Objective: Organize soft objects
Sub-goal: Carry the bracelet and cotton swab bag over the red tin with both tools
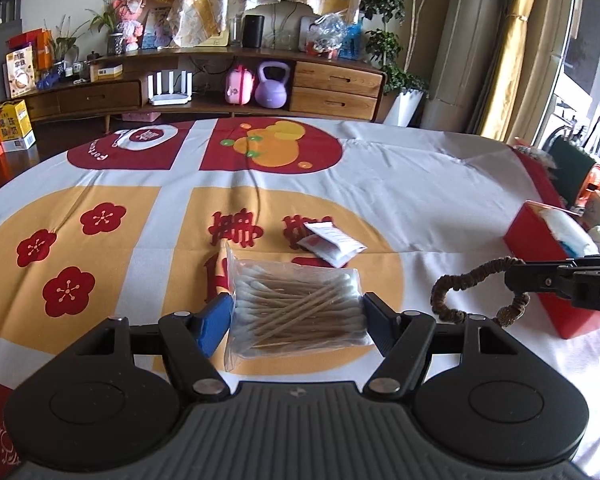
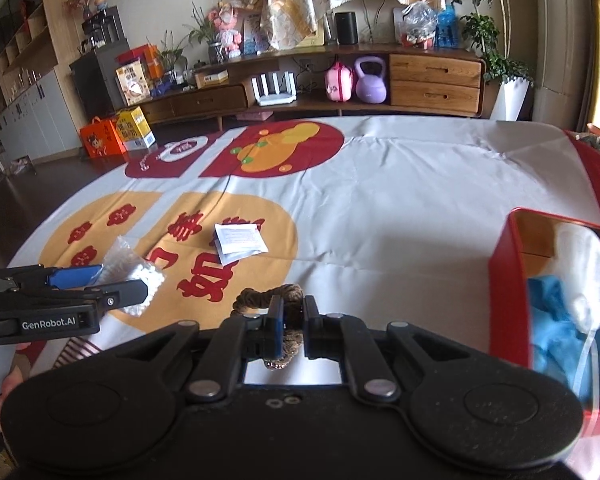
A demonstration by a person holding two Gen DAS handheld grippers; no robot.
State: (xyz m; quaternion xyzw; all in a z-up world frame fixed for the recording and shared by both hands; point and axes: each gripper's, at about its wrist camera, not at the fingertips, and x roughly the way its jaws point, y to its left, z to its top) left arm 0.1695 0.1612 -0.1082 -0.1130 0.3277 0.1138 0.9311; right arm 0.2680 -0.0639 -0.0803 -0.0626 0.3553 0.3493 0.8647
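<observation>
left claw (image 1: 296, 314) spreads apart around a clear swab bag (image 1: 296, 312) of white-tipped sticks; right claw (image 2: 292, 322) clamps a brown braided hair tie (image 2: 268, 296) left of the red box (image 2: 508, 288).

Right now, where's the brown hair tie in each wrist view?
Left wrist: hair tie at lower right, hanging from the right gripper, just left of the red box.
Right wrist: hair tie at bottom centre, pinched between the right gripper fingers.
Shared landmark: the white packet on the cloth, beyond the tie in both views.
</observation>
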